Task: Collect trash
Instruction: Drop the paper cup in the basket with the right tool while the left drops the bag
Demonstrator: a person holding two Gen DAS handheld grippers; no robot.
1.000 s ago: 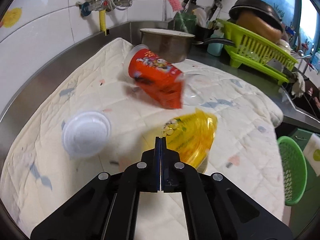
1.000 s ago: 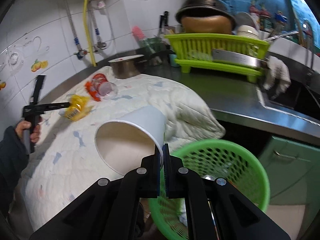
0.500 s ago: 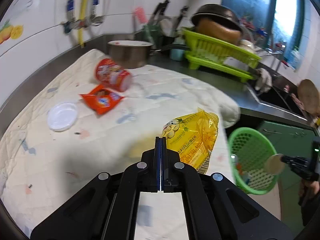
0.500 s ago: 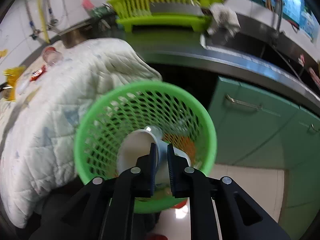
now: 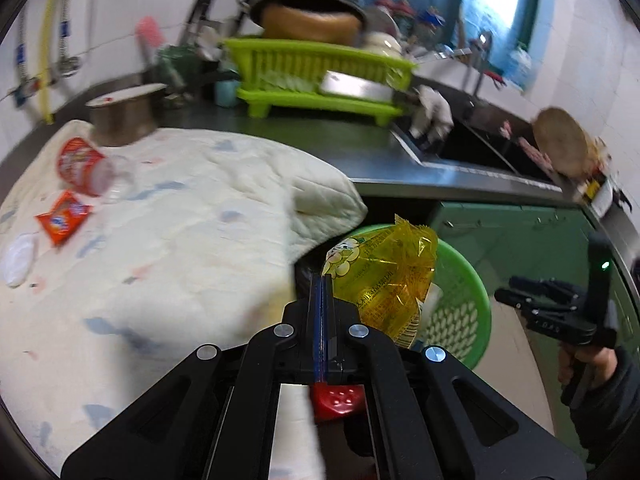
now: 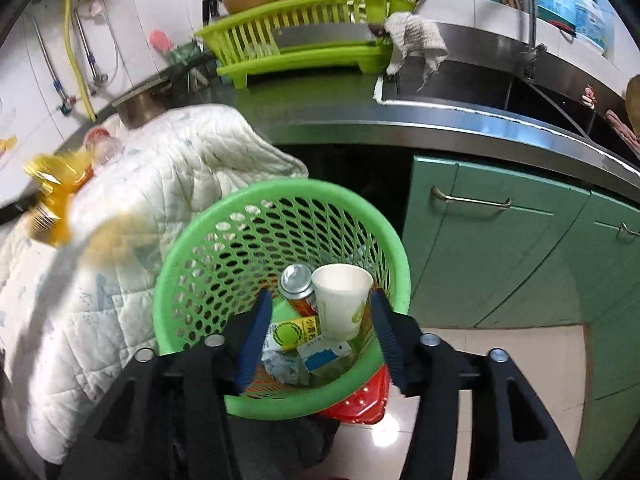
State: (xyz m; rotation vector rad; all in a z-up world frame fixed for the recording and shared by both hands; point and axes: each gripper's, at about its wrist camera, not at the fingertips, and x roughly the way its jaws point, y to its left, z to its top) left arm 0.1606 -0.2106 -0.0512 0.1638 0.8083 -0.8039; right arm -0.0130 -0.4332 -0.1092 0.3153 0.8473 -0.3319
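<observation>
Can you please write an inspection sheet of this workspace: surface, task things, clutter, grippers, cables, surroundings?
Surface: steel counter partly covered by a white quilted cloth.
Job's things: green basket on the floor holds a white paper cup, a can and cartons; a red cup, an orange packet and a white lid lie on the cloth.
Clutter: green dish rack, metal pot, rag.
Grippers: left gripper shut on the yellow wrapper; right gripper open above the basket, its jaws just opening, the cup released.
Cables: nothing seen.
Surroundings: tiled wall, sink, green cabinets.
</observation>
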